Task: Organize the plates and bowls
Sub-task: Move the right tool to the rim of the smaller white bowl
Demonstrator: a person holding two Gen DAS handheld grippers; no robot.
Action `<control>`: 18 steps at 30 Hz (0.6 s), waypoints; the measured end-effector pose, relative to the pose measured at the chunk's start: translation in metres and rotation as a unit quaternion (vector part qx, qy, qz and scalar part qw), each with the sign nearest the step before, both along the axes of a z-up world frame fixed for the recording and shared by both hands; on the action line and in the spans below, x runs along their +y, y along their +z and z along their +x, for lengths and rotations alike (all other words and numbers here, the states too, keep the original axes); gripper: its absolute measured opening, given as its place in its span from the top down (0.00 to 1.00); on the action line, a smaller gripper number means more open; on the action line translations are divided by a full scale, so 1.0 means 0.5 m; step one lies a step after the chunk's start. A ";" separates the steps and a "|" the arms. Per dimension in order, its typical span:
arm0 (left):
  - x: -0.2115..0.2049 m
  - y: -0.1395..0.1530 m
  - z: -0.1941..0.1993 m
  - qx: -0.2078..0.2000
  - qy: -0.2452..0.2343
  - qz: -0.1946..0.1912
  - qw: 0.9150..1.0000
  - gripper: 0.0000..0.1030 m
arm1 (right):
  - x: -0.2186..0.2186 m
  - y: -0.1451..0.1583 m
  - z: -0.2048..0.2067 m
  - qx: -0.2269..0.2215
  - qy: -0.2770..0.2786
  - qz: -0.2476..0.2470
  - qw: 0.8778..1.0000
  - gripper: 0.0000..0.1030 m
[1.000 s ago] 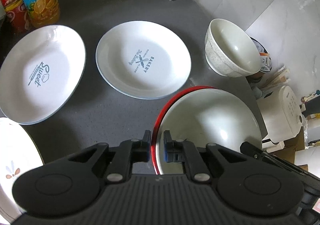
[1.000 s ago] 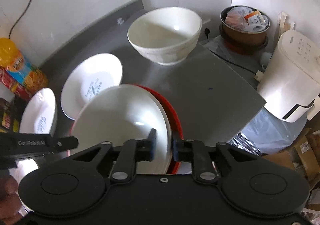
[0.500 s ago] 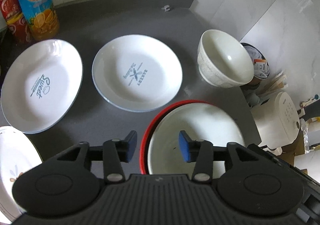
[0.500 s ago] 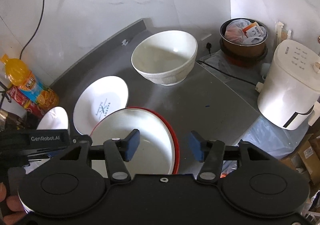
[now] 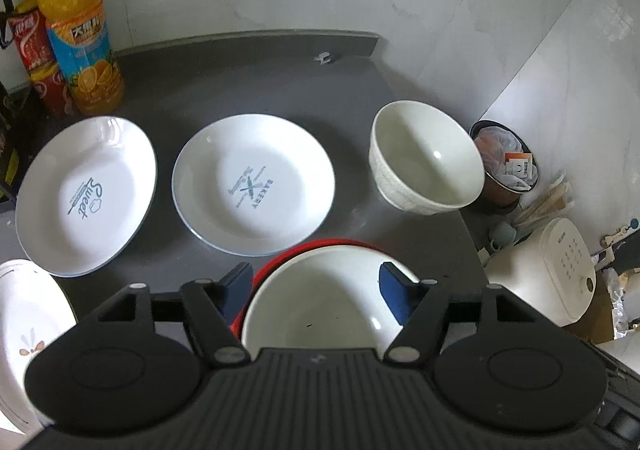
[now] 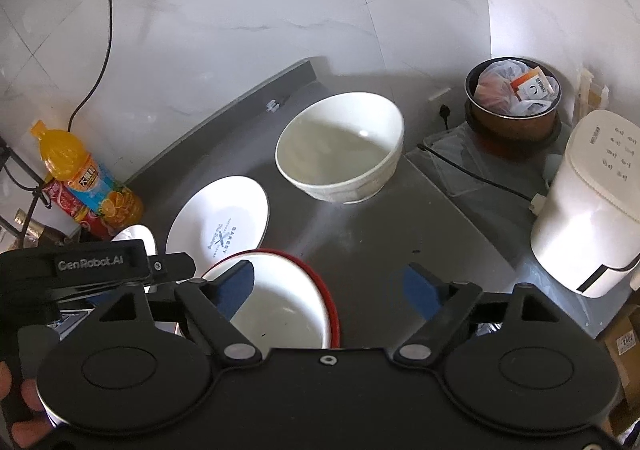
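A red-rimmed white bowl (image 5: 320, 302) (image 6: 280, 306) rests on the grey counter (image 5: 248, 90) right under both grippers. My left gripper (image 5: 316, 290) hangs open above it, its blue pads apart and touching nothing. My right gripper (image 6: 330, 288) is open too, raised over the bowl's right rim. A deep white bowl (image 5: 424, 162) (image 6: 340, 146) stands farther back on the right. Two white plates lie to the left, one printed "Bakery" (image 5: 252, 182) (image 6: 220, 222) and one printed "Sweet" (image 5: 84, 194). A flower-patterned plate (image 5: 28, 330) shows at the lower left.
An orange juice bottle (image 5: 80, 34) and red cans (image 5: 36, 58) stand at the back left by the wall. Off the counter's right edge sit a white appliance (image 5: 548, 274) (image 6: 592, 202) and a lined bin (image 5: 504, 162) (image 6: 516, 98). A hand (image 6: 20, 402) holds the left gripper.
Both grippers went from shut on the red-rimmed bowl's rim to open, letting it go, and both have drawn up and back from it.
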State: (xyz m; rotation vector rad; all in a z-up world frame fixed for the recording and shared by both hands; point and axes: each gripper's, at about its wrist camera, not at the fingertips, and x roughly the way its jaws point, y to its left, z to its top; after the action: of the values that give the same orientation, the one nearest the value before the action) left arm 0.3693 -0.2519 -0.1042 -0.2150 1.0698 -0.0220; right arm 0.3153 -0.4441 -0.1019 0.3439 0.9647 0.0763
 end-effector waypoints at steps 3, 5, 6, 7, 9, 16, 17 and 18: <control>-0.014 0.008 0.001 -0.001 0.002 -0.001 1.000 0.33 | -0.012 -0.002 0.007 0.001 -0.002 0.004 1.000 0.20; -0.019 0.010 0.004 -0.002 0.001 0.003 1.000 0.33 | -0.017 -0.003 0.012 0.002 -0.003 0.008 1.000 0.20; -0.022 0.011 0.005 -0.002 0.001 0.005 1.000 0.33 | -0.019 -0.003 0.014 0.001 -0.003 0.009 1.000 0.20; -0.024 0.011 0.007 -0.002 0.000 0.006 1.000 0.33 | -0.020 -0.003 0.016 0.000 -0.003 0.011 1.000 0.20; -0.026 0.012 0.014 -0.001 0.000 0.005 1.000 0.33 | -0.024 -0.005 0.023 0.001 -0.006 0.013 1.000 0.20; -0.040 0.006 0.070 -0.003 -0.010 0.003 1.000 0.33 | -0.041 -0.020 0.064 0.000 -0.023 0.011 1.000 0.20; -0.042 0.004 0.083 -0.004 -0.014 0.001 1.000 0.33 | -0.043 -0.023 0.073 0.002 -0.027 0.011 1.000 0.20; -0.043 0.002 0.093 -0.004 -0.015 -0.001 1.000 0.33 | -0.046 -0.026 0.081 0.004 -0.030 0.012 0.999 0.20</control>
State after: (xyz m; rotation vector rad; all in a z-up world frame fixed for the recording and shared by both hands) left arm 0.4158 -0.2736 -0.1032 -0.2004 1.0648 -0.0506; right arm 0.3560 -0.4669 -0.1150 0.3954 0.9617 0.0315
